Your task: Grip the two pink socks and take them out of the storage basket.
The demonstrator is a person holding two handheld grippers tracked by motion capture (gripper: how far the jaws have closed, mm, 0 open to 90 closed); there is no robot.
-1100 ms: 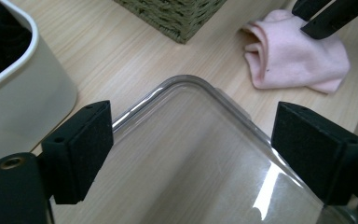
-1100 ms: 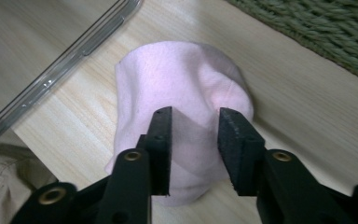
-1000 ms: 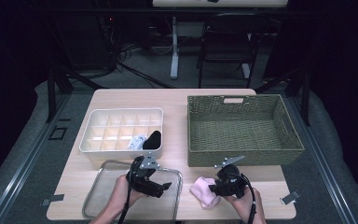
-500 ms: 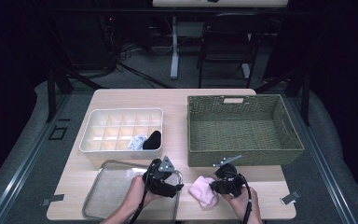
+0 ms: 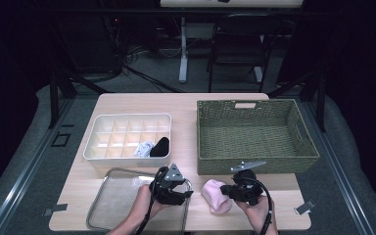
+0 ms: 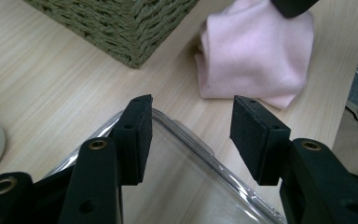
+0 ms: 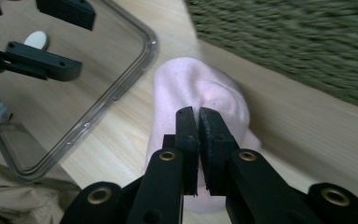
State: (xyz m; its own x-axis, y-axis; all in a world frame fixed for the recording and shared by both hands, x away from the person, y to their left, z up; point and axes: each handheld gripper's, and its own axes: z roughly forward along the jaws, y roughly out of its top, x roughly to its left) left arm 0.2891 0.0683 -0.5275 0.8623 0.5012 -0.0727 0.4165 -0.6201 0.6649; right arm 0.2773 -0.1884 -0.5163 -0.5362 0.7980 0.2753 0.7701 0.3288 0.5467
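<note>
High view: left gripper [image 5: 185, 192] is hovering over the right edge of the clear lid [image 5: 112, 201] at lower centre; right gripper [image 5: 228, 192] is touching the pink sock [image 5: 214, 196] just right of it, in front of the wicker basket [image 5: 257, 134]. The white divided organizer [image 5: 127, 134] is sitting at centre left.

Left gripper view: jaws are standing wide apart over the lid's corner [image 6: 186, 154], gripping nothing; the sock [image 6: 256, 56] is lying in the upper right, beside the basket corner [image 6: 121, 28].

Right gripper view: jaws are pressing almost together, pinching a fold of the sock [image 7: 196, 93] at frame centre; the lid [image 7: 74, 88] is lying at left, the basket [image 7: 298, 42] is filling the upper right.
</note>
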